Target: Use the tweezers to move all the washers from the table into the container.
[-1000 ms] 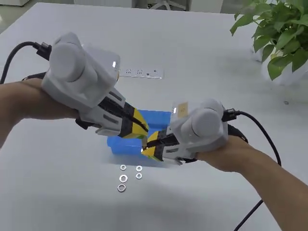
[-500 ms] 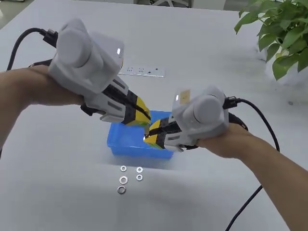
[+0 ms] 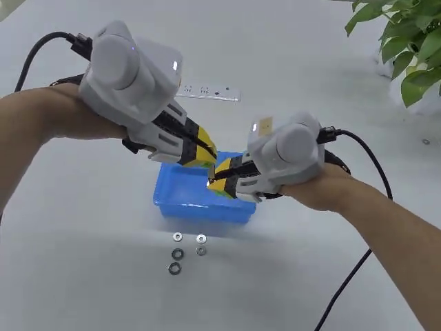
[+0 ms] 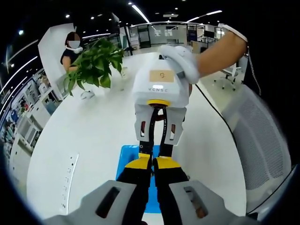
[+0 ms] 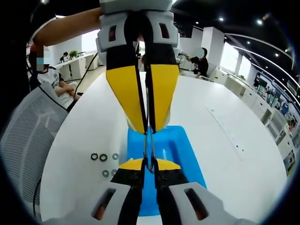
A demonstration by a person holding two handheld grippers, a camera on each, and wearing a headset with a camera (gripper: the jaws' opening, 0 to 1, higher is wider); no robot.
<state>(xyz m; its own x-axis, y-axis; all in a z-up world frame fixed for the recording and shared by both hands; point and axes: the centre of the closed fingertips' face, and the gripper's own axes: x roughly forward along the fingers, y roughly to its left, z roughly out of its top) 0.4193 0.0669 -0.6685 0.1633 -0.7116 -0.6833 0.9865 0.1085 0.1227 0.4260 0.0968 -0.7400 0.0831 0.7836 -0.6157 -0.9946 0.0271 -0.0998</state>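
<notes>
Several small metal washers [image 3: 178,236] lie on the white table just in front of a blue container [image 3: 165,203]. Above the container my two grippers meet tip to tip. My left gripper [image 3: 205,157] comes down from the left, shut on thin metal tweezers [image 5: 148,143]. The tweezers' lower end sits between the jaws of my right gripper [image 3: 219,183], which is shut on it. In the right gripper view the washers [image 5: 103,157] lie left of the container [image 5: 173,140]. Whether the tweezers hold a washer is too small to tell.
A white power strip [image 3: 207,91] lies behind the container. A potted plant [image 3: 406,41] stands at the far right. A black cable [image 3: 351,276] trails from the right gripper across the table. Chairs and people show beyond the table in the gripper views.
Both grippers, still tip to tip, have moved from the container's front edge near the washers to above its inside. The washers on the table have not moved.
</notes>
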